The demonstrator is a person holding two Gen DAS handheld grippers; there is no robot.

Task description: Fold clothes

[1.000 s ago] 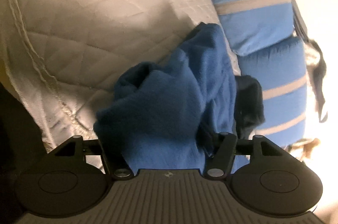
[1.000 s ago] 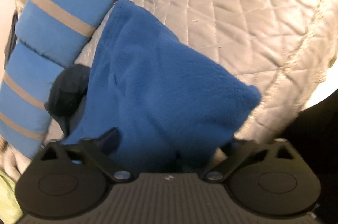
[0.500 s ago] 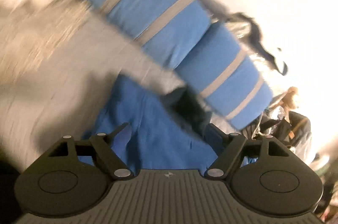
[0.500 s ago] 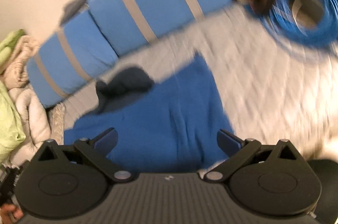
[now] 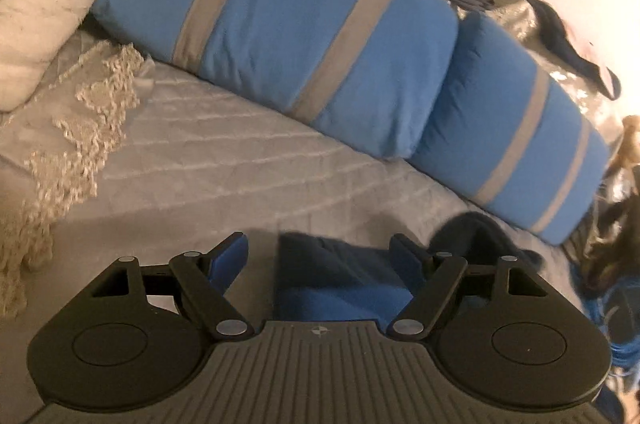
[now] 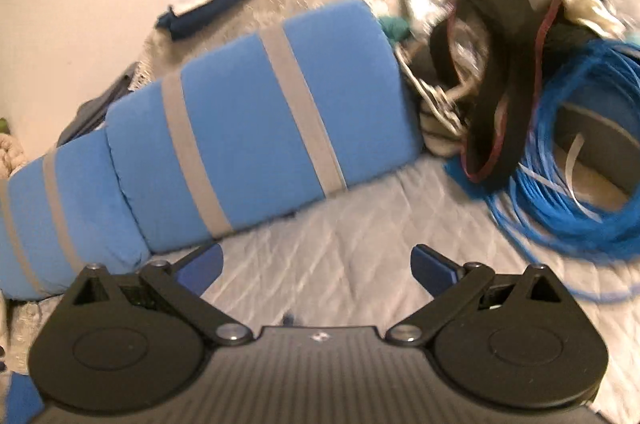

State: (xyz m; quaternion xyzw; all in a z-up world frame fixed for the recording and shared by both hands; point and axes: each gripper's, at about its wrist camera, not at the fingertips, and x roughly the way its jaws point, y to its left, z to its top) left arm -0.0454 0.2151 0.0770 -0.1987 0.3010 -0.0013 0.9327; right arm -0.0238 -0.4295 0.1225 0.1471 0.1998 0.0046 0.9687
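Blue fleece (image 5: 340, 284) lies folded on bed (image 5: 240, 160), mostly hidden under left tongs (image 5: 318, 256); long axis can't tell. Left tongs apart, empty. Right tongs (image 6: 316, 264) apart, empty, over bare quilt near striped pillows (image 6: 240, 128).

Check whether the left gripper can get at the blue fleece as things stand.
Probably yes: the left gripper is open, and the blue fleece lies on the quilt right between its fingers with nothing over it.
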